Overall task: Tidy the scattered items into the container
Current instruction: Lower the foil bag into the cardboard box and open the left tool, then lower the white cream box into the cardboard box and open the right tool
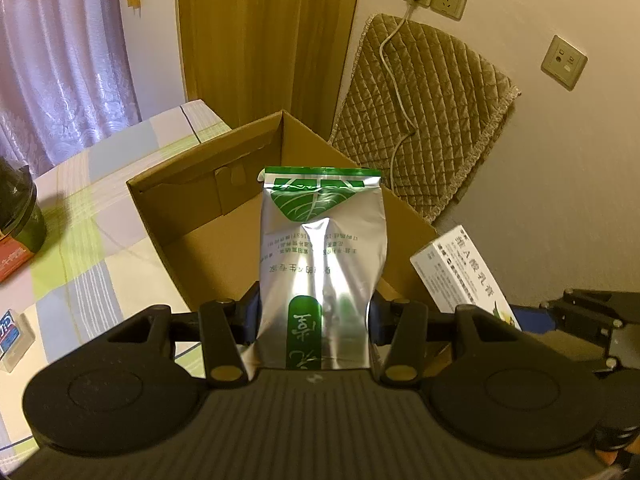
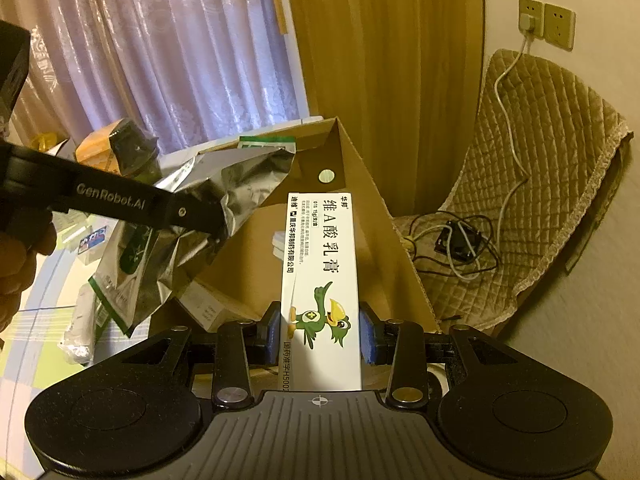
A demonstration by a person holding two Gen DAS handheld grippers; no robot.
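Two grippers are both above the open cardboard box [image 1: 208, 216], which stands on a checked tablecloth [image 1: 92, 248]. The left gripper [image 1: 314, 312] has its blue pads pressed on a silver and green foil pouch [image 1: 322, 248]; the pouch points forward over the box opening. The right gripper [image 2: 320, 334] is closed on a white ointment carton [image 2: 322, 280] with a green bird printed on it, also held over the box. Inside the box lies another small white carton [image 2: 208, 310]. On the table to the left I see a dark cup [image 1: 20, 208] and a small clear case [image 1: 14, 334]. A quilted beige cushion [image 1: 424, 120] leans against the wall behind.
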